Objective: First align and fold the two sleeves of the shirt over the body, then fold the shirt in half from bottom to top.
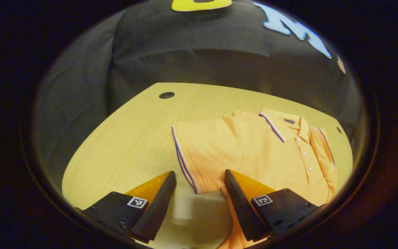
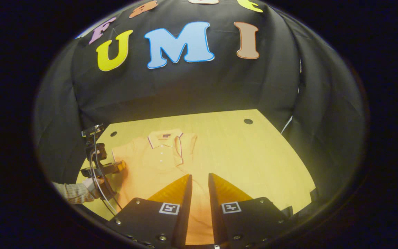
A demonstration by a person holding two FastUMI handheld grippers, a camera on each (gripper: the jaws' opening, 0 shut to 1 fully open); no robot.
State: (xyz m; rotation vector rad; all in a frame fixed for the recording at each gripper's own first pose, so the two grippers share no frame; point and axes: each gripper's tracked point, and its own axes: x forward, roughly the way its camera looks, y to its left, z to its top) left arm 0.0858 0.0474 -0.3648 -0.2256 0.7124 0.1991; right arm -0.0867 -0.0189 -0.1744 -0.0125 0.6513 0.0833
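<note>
Counter (image 1: 130, 138) — light wood grain, yellowish, rounded corners. 1 round dark hole (image 1: 166, 95) near far left corner in left gripper view; right gripper view shows 2 holes near far edge, 1 each side. Orange polo shirt (image 1: 254, 152) lies flat on counter, front up, collar toward far edge — 1 sleeve folded over body, other sleeve spread out on wood.

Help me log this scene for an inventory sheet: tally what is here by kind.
Orange polo shirt: 1
Wooden table: 1
Grippers: 2, the left gripper and the right gripper
Total: 4
</note>
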